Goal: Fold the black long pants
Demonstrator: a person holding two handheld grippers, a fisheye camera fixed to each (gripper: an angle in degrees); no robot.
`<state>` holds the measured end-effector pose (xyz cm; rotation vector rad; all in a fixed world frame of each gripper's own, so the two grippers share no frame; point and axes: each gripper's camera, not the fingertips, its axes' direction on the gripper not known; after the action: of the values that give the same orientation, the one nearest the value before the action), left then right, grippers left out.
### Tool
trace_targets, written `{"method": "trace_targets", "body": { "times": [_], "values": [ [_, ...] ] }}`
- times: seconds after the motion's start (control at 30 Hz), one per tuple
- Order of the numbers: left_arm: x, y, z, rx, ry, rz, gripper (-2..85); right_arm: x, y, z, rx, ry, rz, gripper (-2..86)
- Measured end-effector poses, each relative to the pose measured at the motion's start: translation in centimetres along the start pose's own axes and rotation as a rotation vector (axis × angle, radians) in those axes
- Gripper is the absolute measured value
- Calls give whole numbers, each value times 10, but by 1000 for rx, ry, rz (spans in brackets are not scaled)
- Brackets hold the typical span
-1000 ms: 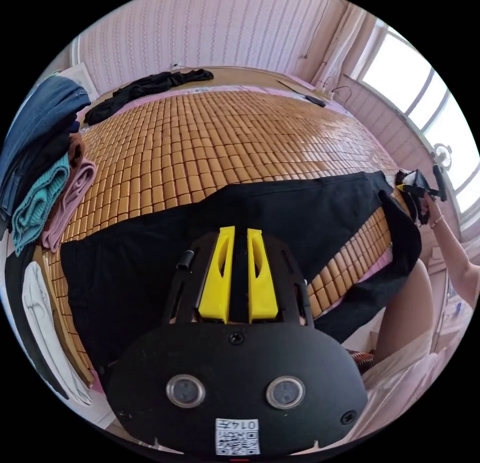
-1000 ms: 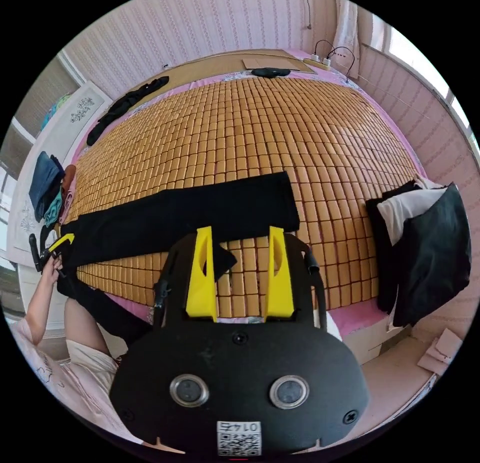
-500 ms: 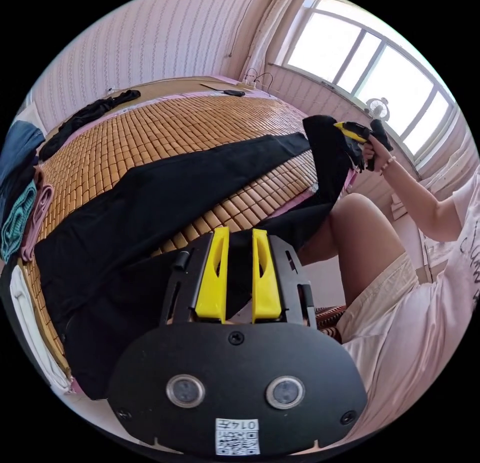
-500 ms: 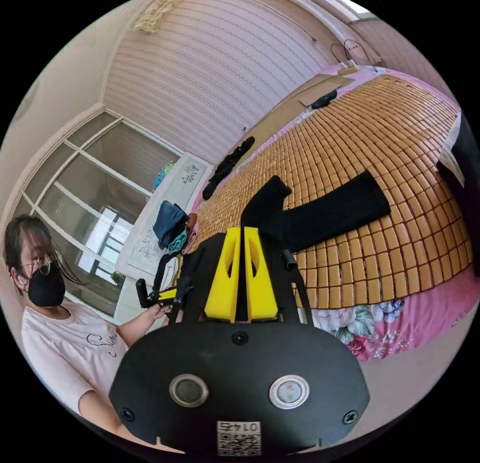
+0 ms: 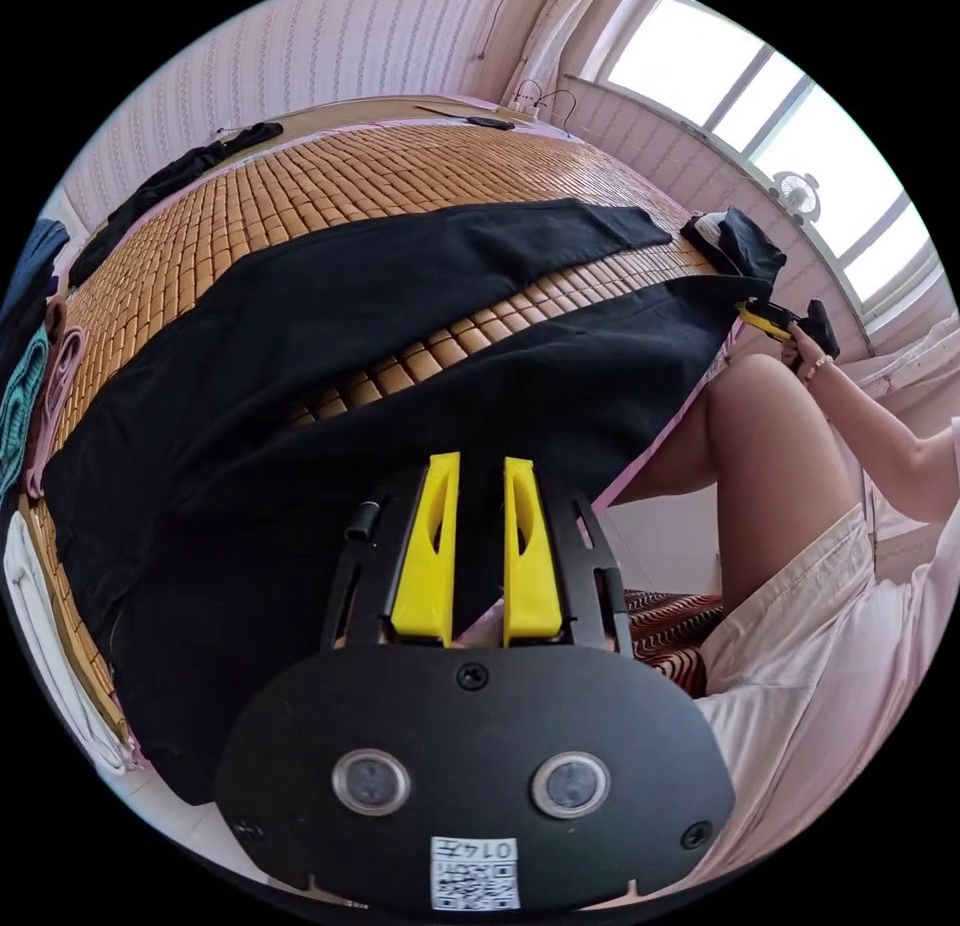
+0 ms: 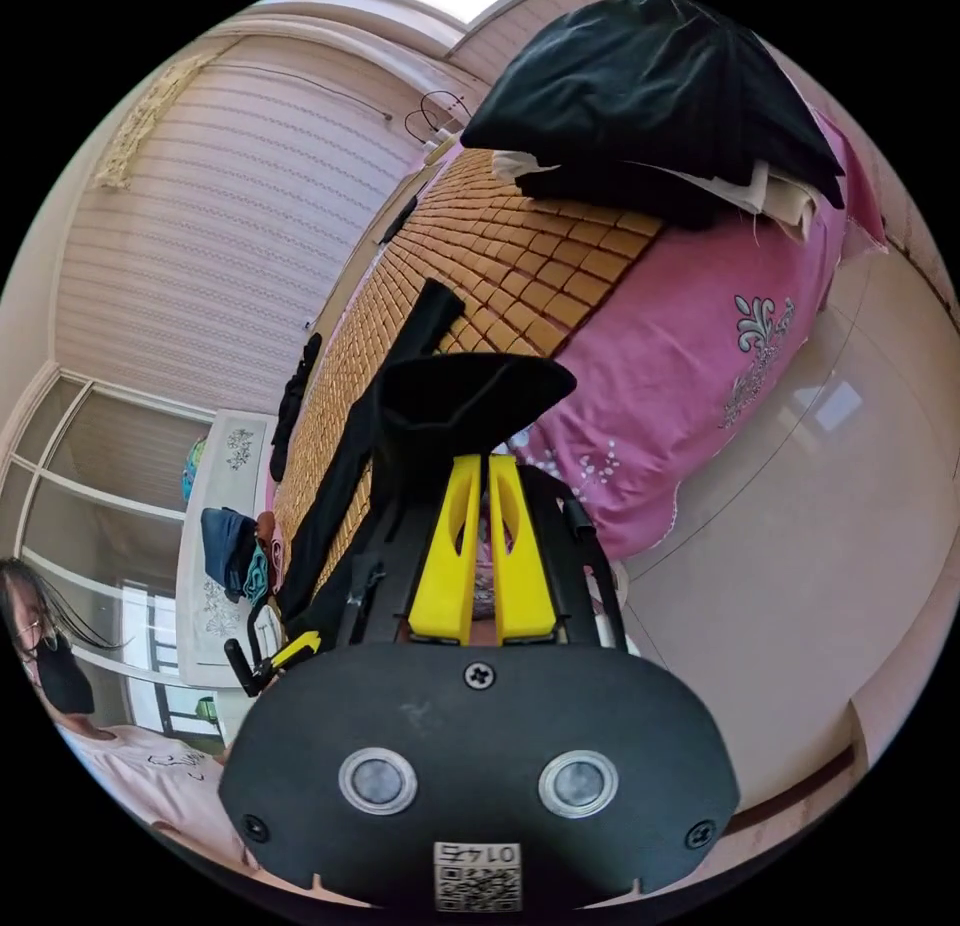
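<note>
Both hand-held grippers (image 5: 476, 466) (image 6: 478, 466) clamp black pants (image 5: 330, 296)

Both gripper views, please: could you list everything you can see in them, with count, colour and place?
Black long pants: one, black, spread along the mat, the near leg held at both ends.
Bamboo mat: one, golden brown, covering the bed.
Bedsheet: one, pink with a flower pattern, hanging down the bed's side.
Folded pile: one, black and white, at the bed's corner.
Clothes stack: one, blue, teal and pink, at the bed's other end.
Dark garment: one, black, at the mat's far edge.
Fan: one, white, by the window.
Left gripper: yellow jaws, shut on the pants.
Right gripper: yellow jaws, shut on the pants.
</note>
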<state>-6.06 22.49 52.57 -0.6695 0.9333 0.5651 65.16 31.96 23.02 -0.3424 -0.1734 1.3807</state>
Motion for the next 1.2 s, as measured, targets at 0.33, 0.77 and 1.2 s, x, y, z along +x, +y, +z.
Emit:
{"method": "trace_targets", "body": {
  "times": [0.33,0.77,1.2],
  "values": [
    [-14,24,-27,34,-78,-26,35,-32,-12,21,33,199,-120,-3],
    [-155,188,-185,286,-407,-636,5,-154,119,224,-235,671,-681,-3],
    [-274,358,-213,262,-249,-1138,180,-110,156,322,-326,645,-604,-4]
  ]
}}
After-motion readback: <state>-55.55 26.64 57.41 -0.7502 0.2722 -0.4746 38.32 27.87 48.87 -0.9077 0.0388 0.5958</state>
